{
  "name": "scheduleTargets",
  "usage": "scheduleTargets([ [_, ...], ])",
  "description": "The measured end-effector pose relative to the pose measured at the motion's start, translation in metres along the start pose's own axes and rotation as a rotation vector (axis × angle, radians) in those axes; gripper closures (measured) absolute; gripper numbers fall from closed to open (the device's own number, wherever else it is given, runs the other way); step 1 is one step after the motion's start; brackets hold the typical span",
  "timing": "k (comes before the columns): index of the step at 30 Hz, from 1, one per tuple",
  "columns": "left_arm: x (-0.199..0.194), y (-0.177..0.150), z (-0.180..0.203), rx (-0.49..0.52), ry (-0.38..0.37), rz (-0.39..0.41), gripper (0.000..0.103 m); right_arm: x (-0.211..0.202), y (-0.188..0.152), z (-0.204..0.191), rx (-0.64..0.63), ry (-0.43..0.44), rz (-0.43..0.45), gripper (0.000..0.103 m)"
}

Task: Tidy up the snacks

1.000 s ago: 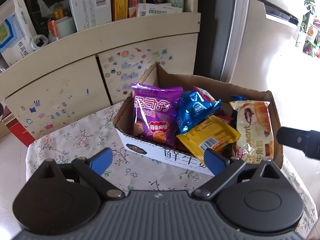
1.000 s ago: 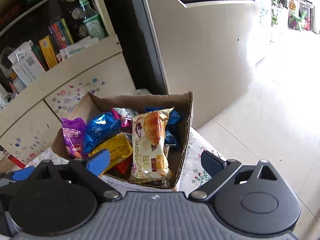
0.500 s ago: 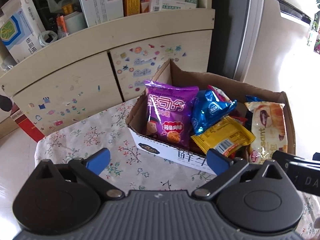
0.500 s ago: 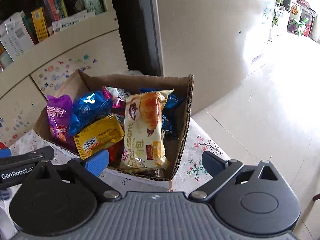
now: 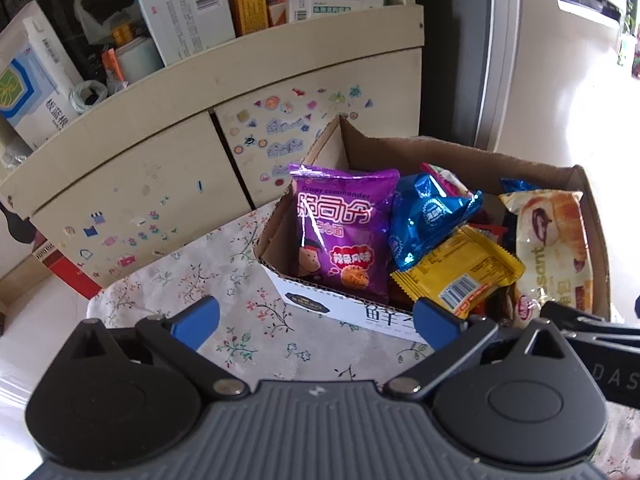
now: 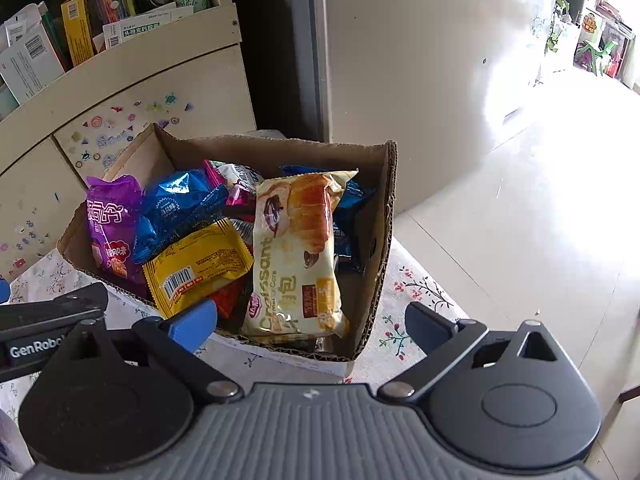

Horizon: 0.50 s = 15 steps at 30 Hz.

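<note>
- The cardboard box (image 5: 420, 152) of snacks sits on the floral-clothed counter (image 5: 192, 280), centre right in the left wrist view and centre left in the right wrist view.
- Inside the box: a purple crisps bag (image 5: 340, 236) at the left, a blue foil pack (image 5: 428, 216) beside it, a yellow packet (image 5: 460, 276) in front, and a croissant pack (image 6: 300, 252) lying at the right.
- The left gripper (image 5: 316, 320) hovers at the lower frame, jaws spread and empty.
- The right gripper (image 6: 312, 324) hangs at the box's near edge, jaws spread and empty.
</note>
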State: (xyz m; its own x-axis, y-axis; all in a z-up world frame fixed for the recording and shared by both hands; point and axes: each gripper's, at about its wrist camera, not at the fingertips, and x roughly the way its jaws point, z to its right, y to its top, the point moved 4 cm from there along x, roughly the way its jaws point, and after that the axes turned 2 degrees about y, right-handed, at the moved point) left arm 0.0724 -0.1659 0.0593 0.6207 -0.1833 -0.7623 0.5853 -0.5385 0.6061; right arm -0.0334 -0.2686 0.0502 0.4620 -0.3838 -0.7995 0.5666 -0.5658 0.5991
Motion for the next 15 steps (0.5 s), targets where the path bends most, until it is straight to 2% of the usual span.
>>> scheduleTargets([
  [15,0.012,0.004,-0.003,-0.008,0.009,-0.035,0.001,0.009,0.002,-0.003,0.006,-0.026,-0.011,0.0],
])
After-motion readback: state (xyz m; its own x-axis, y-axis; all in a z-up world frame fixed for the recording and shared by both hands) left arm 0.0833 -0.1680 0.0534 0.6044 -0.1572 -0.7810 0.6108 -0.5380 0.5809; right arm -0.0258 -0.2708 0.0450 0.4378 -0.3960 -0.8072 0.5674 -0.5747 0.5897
